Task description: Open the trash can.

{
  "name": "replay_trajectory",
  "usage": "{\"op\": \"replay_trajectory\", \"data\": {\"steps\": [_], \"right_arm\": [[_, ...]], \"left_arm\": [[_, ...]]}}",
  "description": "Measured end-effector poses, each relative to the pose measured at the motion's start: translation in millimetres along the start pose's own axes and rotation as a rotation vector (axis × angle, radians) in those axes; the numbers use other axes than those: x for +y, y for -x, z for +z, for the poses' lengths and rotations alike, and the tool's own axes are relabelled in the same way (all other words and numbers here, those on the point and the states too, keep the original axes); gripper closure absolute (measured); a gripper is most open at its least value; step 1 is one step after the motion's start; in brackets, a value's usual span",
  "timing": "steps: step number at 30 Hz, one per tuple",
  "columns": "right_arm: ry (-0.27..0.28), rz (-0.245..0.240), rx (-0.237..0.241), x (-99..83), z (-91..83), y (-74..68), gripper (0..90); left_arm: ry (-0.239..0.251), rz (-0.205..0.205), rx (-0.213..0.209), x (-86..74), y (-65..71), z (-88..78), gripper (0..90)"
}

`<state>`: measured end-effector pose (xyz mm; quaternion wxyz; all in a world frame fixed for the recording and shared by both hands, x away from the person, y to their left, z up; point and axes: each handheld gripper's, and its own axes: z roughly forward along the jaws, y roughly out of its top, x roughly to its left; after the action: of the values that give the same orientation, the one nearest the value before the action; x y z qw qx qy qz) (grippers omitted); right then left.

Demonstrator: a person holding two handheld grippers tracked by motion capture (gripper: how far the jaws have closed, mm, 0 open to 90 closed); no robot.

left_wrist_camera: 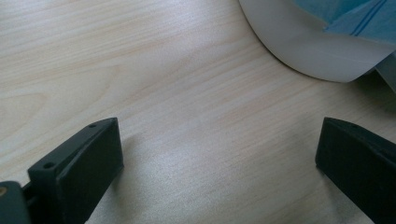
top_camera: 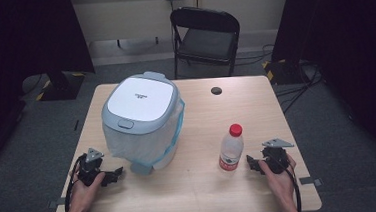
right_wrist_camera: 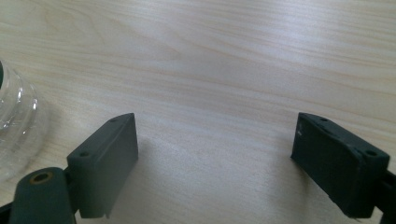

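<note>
A lidded bin (top_camera: 142, 120) with a grey-white lid and a blue-edged bag liner stands on the left half of the wooden table (top_camera: 202, 190). To its right a clear water bottle (top_camera: 230, 147) with a red cap and red label stands upright. My left gripper (top_camera: 111, 176) rests on the table at the front left, open, just left of the bin's base (left_wrist_camera: 308, 51). At the front right, my right gripper (top_camera: 252, 162) lies open just right of the bottle (right_wrist_camera: 14, 130). Nothing is between either pair of jaws.
A black folding chair (top_camera: 206, 34) stands behind the table's far edge. A dark round cable hole (top_camera: 216, 90) sits near the table's back. Black stands and cables lie on the floor at both far corners.
</note>
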<state>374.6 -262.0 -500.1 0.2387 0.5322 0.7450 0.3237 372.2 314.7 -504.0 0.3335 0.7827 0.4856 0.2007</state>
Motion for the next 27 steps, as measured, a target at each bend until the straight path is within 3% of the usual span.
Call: {"op": "replay_trajectory", "data": {"steps": [9,13,14,15,19,20,21,27], "right_arm": [[-0.001,0.004,-0.002,-2.7,-3.3,-3.0,13.4],[-0.01,-0.012,0.025,-5.4,-8.5,-7.6,15.0],[-0.024,-0.034,0.056,-6.4,-13.1,-12.9,18.8],[-0.024,-0.034,0.056,-6.4,-13.1,-12.9,18.8],[-0.018,-0.074,0.142,-9.1,-26.6,-26.3,19.4],[-0.003,-0.095,0.181,-9.9,-34.3,-33.1,19.3],[-0.003,-0.095,0.181,-9.9,-34.3,-33.1,19.3],[0.081,-0.18,0.293,-10.2,-45.9,-60.1,14.9]], "left_arm": [[0.0,0.0,0.0,0.0,0.0,0.0,0.0],[0.0,-0.001,0.0,0.0,0.1,0.0,0.0],[0.0,0.0,0.001,0.0,0.1,0.0,0.0],[0.0,0.0,0.001,0.0,0.1,0.0,0.0],[0.0,0.0,0.001,0.0,0.1,0.0,0.0],[0.0,0.0,0.001,0.0,0.1,0.0,0.0],[0.0,0.0,0.001,0.0,0.1,0.0,0.0],[0.0,-0.001,0.001,0.0,0.1,0.0,0.0]]}}
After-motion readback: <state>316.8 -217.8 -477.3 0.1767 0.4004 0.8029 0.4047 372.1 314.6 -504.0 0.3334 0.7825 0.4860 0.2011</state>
